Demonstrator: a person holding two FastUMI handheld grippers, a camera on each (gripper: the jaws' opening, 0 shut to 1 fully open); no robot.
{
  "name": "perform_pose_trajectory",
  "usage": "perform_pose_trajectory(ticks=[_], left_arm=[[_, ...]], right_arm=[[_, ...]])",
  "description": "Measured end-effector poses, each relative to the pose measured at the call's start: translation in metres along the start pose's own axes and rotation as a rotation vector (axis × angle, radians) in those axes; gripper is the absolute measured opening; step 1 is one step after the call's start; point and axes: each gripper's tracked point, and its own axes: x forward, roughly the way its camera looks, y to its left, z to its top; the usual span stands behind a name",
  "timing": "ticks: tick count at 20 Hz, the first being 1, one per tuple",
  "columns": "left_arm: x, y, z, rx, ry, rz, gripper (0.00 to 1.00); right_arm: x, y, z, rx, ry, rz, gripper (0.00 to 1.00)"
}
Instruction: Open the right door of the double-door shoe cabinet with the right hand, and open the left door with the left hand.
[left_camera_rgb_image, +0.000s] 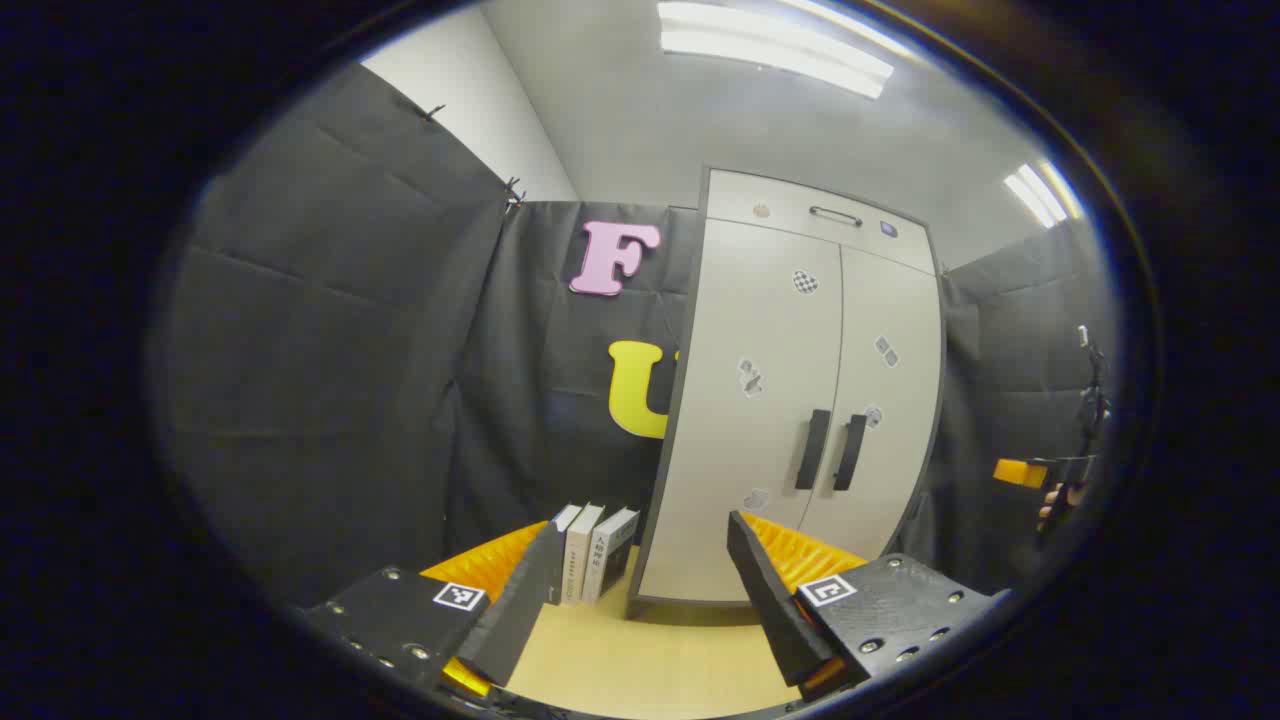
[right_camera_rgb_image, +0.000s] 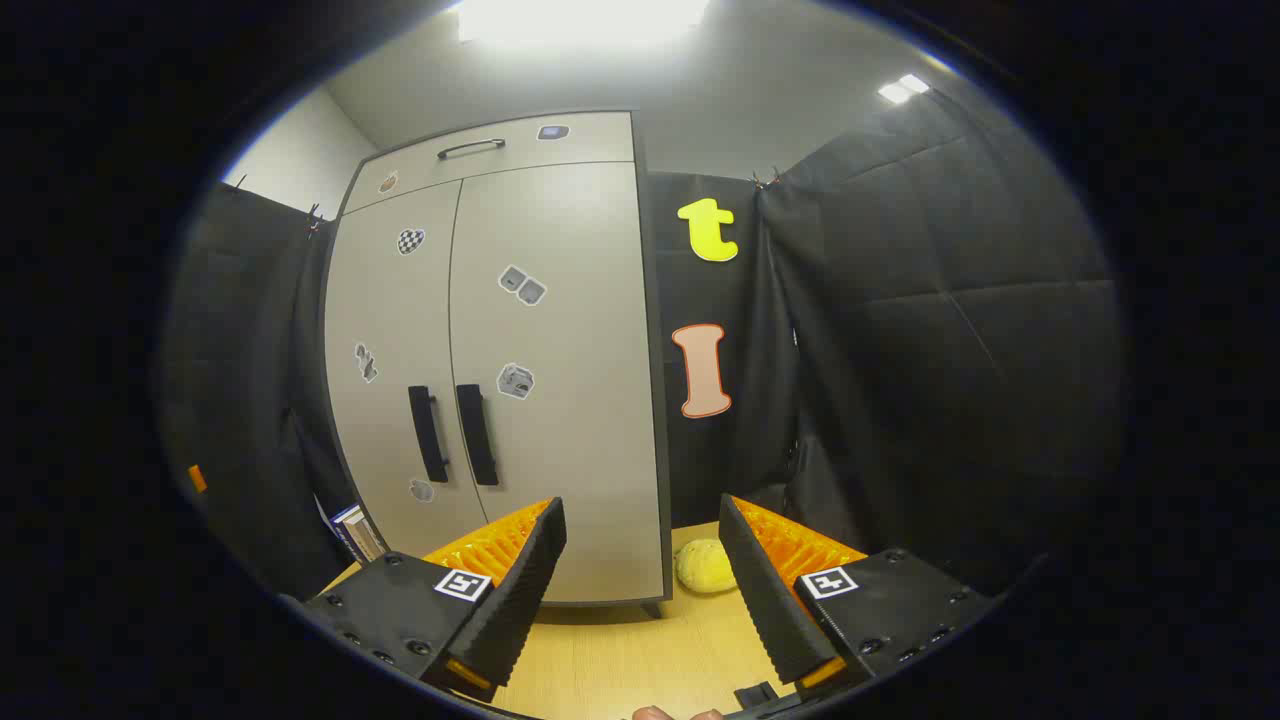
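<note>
The pale grey double-door shoe cabinet (left_camera_rgb_image: 800, 400) stands against the black cloth wall with both doors closed. Two black vertical handles sit side by side at its middle: the left door handle (left_camera_rgb_image: 812, 449) and the right door handle (left_camera_rgb_image: 850, 452). In the right gripper view the same cabinet (right_camera_rgb_image: 520, 360) shows its left handle (right_camera_rgb_image: 428, 434) and right handle (right_camera_rgb_image: 477, 434). My left gripper (left_camera_rgb_image: 640, 580) is open, well short of the cabinet. My right gripper (right_camera_rgb_image: 640, 560) is open too, off the cabinet's right corner. The right gripper (left_camera_rgb_image: 1030, 473) also appears at the far right of the left gripper view.
Several books (left_camera_rgb_image: 590, 550) stand on the wooden floor (left_camera_rgb_image: 650, 650) left of the cabinet. A yellow soft ball (right_camera_rgb_image: 705, 566) lies beside the cabinet's right foot. A top drawer with a handle (left_camera_rgb_image: 835, 215) caps the cabinet. Black cloth walls close in both sides.
</note>
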Motion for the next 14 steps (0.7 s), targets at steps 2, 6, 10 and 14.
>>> perform_pose_trajectory(ticks=[2,6,10,14], left_arm=[[-0.005,0.002,-0.002,-0.003,-0.004,0.003,0.99],[-0.017,-0.01,-0.004,0.0,-0.009,0.042,0.99],[-0.033,-0.034,0.0,-0.002,-0.004,0.121,0.97],[-0.048,-0.061,-0.007,0.032,0.032,0.202,0.97]], right_arm=[[-0.001,0.002,0.001,-0.02,0.016,0.011,0.96],[-0.002,0.006,0.005,-0.034,0.023,0.058,0.96],[0.005,0.007,0.0,-0.019,0.038,0.141,0.96],[0.008,-0.009,-0.015,0.007,0.053,0.2,0.96]])
